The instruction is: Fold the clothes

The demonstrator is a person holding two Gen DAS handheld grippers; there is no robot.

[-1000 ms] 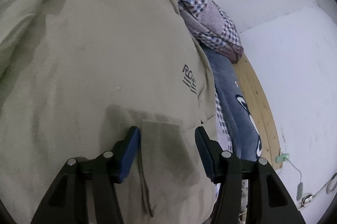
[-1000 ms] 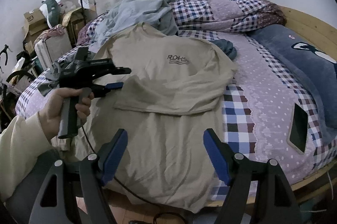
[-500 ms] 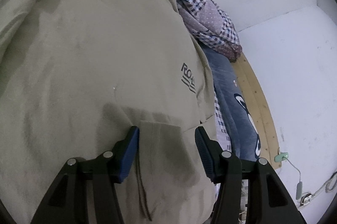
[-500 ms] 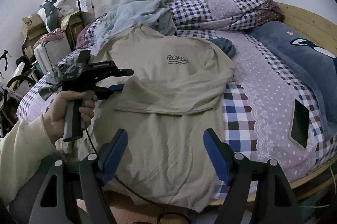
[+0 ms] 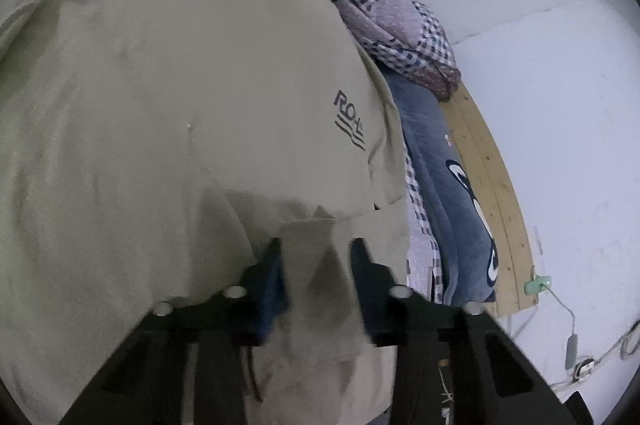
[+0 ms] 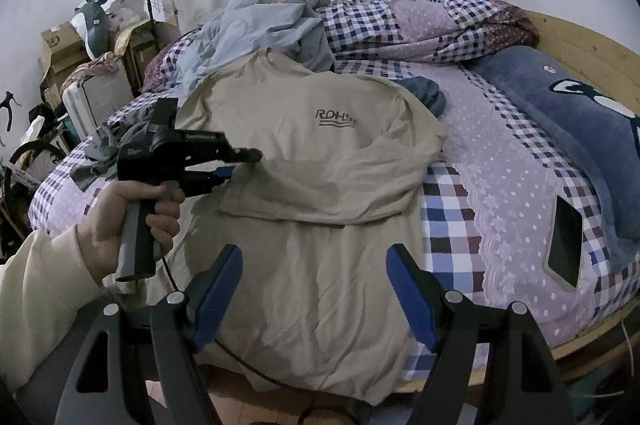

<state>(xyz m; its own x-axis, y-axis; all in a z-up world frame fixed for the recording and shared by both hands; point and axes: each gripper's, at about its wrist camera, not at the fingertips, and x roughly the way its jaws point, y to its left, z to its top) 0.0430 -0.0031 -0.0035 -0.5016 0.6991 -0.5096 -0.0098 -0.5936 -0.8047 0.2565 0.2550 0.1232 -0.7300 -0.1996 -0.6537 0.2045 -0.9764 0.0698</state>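
A beige long-sleeve shirt with a dark chest logo lies spread on the bed, one sleeve folded across its middle. In the left wrist view the shirt fills the frame. My left gripper straddles the sleeve's cuff end, its jaws half closed with fabric bunching between them and a gap remaining. From the right wrist view, a hand holds that left gripper at the shirt's left edge. My right gripper hovers open over the shirt's lower body, holding nothing.
A dark phone lies on the checked sheet at right. A blue pillow, a checked quilt and a pile of light blue clothes sit behind the shirt. Boxes and a clothes rack stand at left.
The left gripper's jaws have narrowed around the sleeve cuff, and its fabric now bunches up between them. The right gripper has barely moved.
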